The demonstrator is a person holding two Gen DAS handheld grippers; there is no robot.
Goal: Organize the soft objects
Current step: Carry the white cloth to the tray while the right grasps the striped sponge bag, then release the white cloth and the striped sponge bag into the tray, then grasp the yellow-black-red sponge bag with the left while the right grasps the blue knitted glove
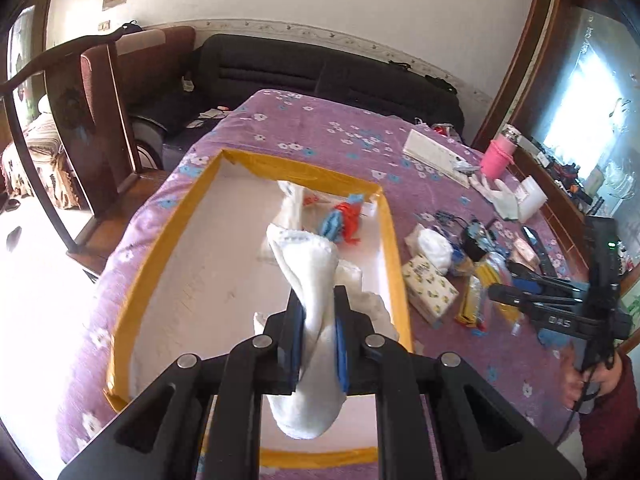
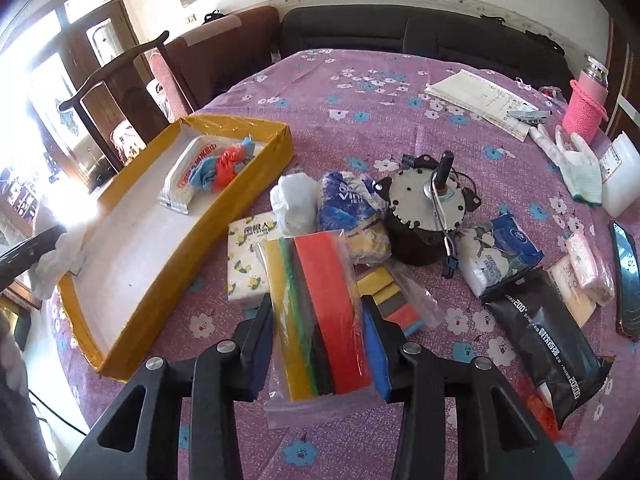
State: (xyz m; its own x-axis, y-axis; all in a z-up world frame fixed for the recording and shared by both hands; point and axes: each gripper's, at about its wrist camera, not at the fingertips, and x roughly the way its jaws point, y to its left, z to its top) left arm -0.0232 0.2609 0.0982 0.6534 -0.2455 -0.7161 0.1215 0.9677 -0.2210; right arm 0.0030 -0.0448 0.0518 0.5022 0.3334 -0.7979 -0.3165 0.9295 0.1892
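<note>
My left gripper (image 1: pixel 318 300) is shut on a white cloth (image 1: pixel 308 264), which hangs above the white floor of a yellow-rimmed tray (image 1: pixel 208 280). At the tray's far end lie a blue and red cloth bundle (image 1: pixel 340 224) and a white tissue packet (image 2: pixel 188 176). In the right wrist view my right gripper (image 2: pixel 318 304) has both pads against a clear bag of coloured sheets (image 2: pixel 320 276), yellow, green, black and red. The bag rests on the purple flowered tablecloth (image 2: pixel 360 80) just right of the tray (image 2: pixel 132 248). The white cloth (image 2: pixel 52 256) shows at that view's left edge.
Around the bag lie a lemon-print tissue pack (image 2: pixel 244 260), a white bag (image 2: pixel 294 200), a blue packet (image 2: pixel 348 204), a black motor (image 2: pixel 424 208), a black wipes pack (image 2: pixel 548 344) and a smaller sheet bag (image 2: pixel 396 300). Further back are a notebook (image 2: pixel 480 100), glove (image 2: pixel 580 168) and pink bottle (image 2: pixel 584 108).
</note>
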